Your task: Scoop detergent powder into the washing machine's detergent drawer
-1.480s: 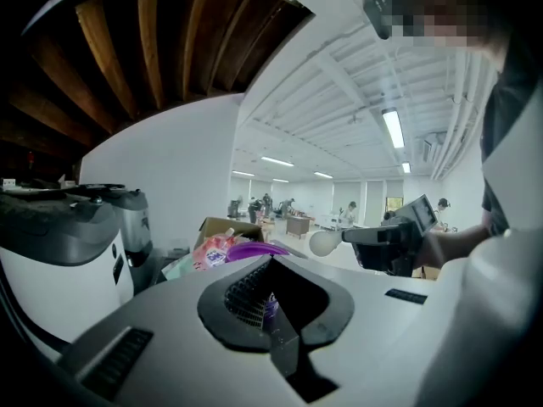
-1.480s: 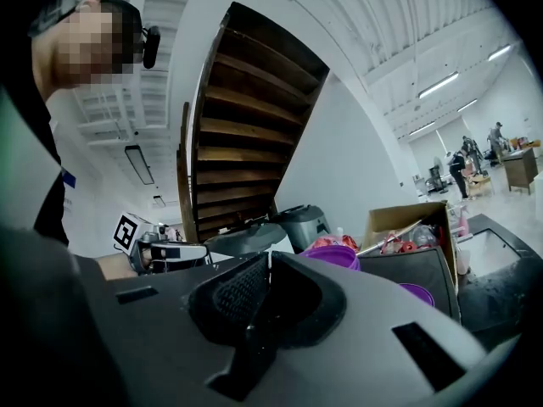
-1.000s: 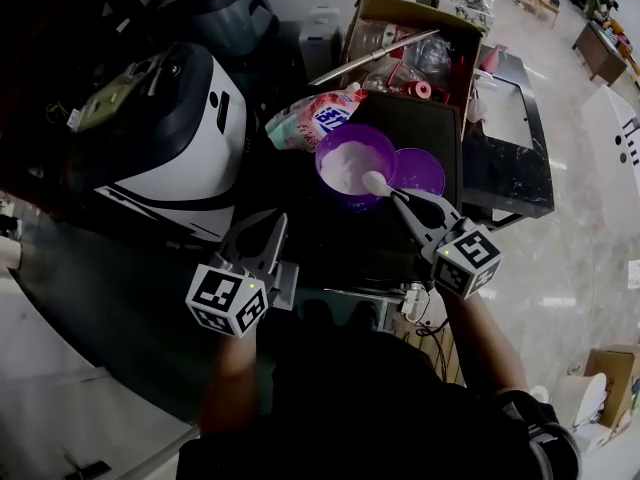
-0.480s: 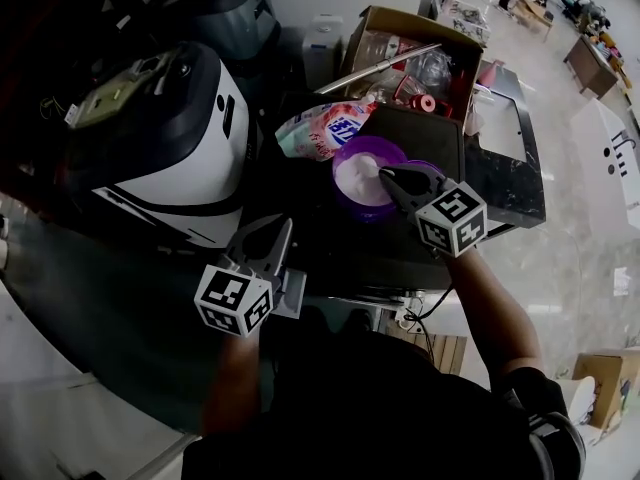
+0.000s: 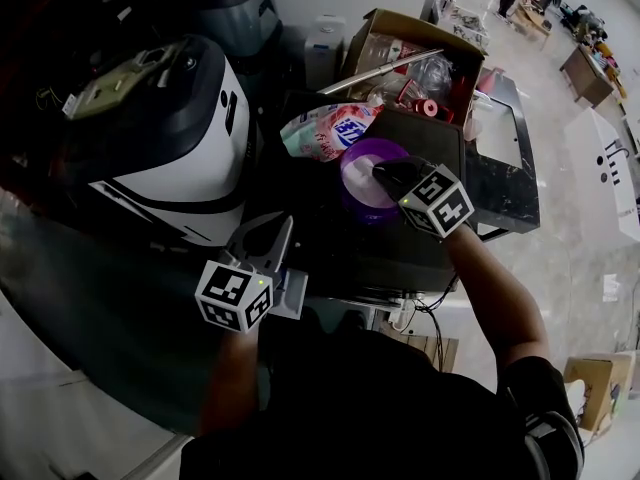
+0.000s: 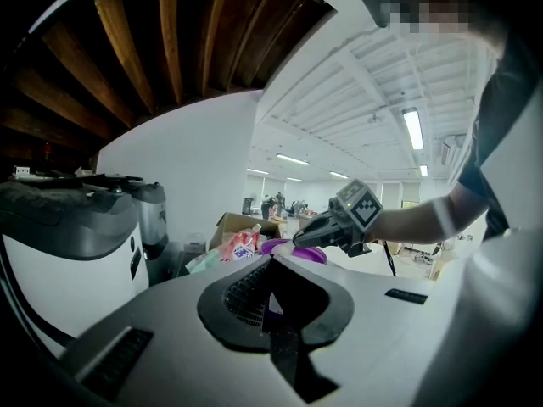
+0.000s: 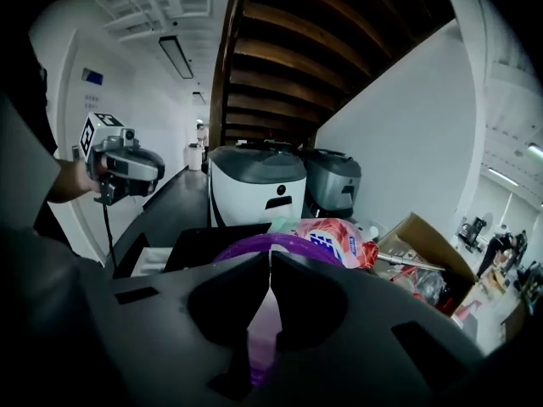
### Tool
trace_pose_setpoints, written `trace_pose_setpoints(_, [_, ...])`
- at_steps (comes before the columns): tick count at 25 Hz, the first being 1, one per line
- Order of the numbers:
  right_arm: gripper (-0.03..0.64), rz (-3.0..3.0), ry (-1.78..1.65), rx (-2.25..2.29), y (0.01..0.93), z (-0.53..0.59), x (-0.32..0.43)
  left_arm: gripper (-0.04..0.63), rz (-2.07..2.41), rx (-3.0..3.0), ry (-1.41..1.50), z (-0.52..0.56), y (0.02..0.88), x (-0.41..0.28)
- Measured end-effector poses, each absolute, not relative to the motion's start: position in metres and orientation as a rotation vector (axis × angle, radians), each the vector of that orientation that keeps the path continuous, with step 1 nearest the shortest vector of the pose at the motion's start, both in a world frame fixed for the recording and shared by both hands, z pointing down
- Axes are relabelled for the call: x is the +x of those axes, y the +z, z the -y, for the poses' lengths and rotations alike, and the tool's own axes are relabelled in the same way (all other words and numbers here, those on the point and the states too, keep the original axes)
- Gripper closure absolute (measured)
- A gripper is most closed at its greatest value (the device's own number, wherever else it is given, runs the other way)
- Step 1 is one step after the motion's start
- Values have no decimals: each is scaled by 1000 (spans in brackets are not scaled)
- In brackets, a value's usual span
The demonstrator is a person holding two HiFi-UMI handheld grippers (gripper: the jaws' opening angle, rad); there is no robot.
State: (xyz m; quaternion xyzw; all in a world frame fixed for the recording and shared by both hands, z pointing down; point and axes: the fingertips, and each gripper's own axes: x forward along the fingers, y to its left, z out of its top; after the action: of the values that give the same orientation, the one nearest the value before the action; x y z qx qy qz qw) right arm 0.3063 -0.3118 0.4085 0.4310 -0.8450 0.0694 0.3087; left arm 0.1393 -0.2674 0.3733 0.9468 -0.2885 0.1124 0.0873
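A purple bowl of white detergent powder stands on a black top, beside a pink and green detergent bag. My right gripper reaches over the bowl, shut on a white scoop whose head is hidden down in the bowl. In the right gripper view its jaws meet above the bowl's rim, with the pale handle between them. My left gripper hangs low at the front left, shut with nothing seen in it. The white and black washing machine stands at the left.
An open cardboard box of clutter stands behind the bowl. A grey appliance is behind the washing machine. A dark glass-topped stand is to the right, on pale floor. The left gripper view shows the right gripper over the bowl.
My right gripper has swung left and forward from beside the bowl to over it, and the scoop head has dropped out of sight into the bowl. The left gripper has barely moved.
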Motion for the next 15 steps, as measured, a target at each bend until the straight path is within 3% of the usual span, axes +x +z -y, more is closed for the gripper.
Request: trace_pose_setpoints(15, [597, 2054, 122, 930, 449, 326, 288, 588, 856, 2788, 342, 265, 387, 132])
